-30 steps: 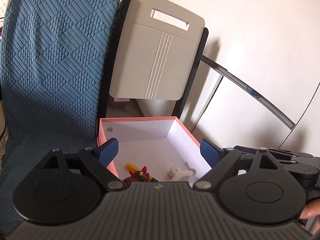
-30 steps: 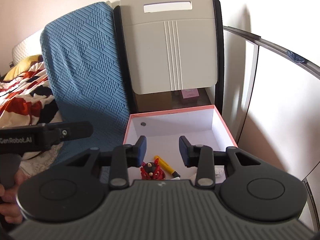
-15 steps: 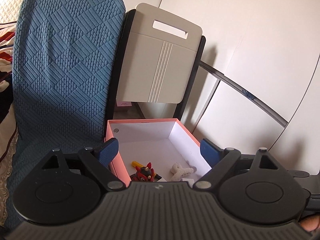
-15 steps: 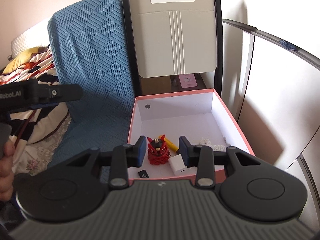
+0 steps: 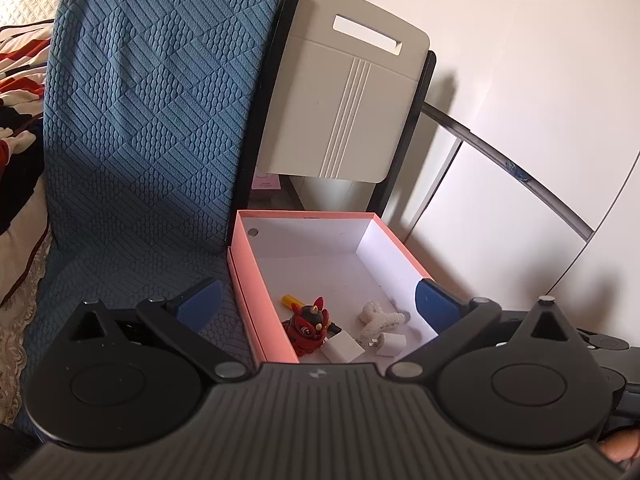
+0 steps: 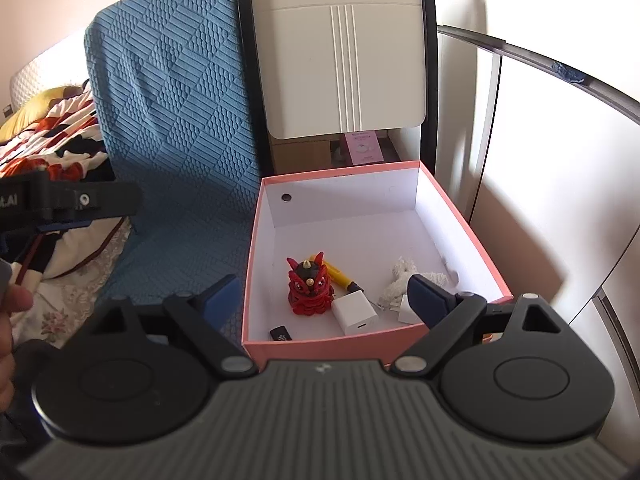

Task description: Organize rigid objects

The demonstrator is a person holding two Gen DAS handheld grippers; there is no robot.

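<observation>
Beside the blue cushion (image 6: pixel 172 120) sits the pink box (image 6: pixel 460 216), its white floor holding your task pieces toward the near end: a red figurine (image 6: pixel 309 289) standing upright, a yellow pen (image 6: pixel 340 278) just behind it, a white fluffy toy (image 6: pixel 404 276), a white charger cube (image 6: pixel 355 314) and a small black piece (image 6: pixel 281 334). Your left gripper (image 5: pixel 318 300) and right gripper (image 6: pixel 326 294) both hover with jaws spread wide, holding nothing.

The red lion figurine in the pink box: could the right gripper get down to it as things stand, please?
Probably yes: the right gripper is open, the pink box has no lid, and the red lion figurine stands upright, though the white charger crowds one side.
</observation>
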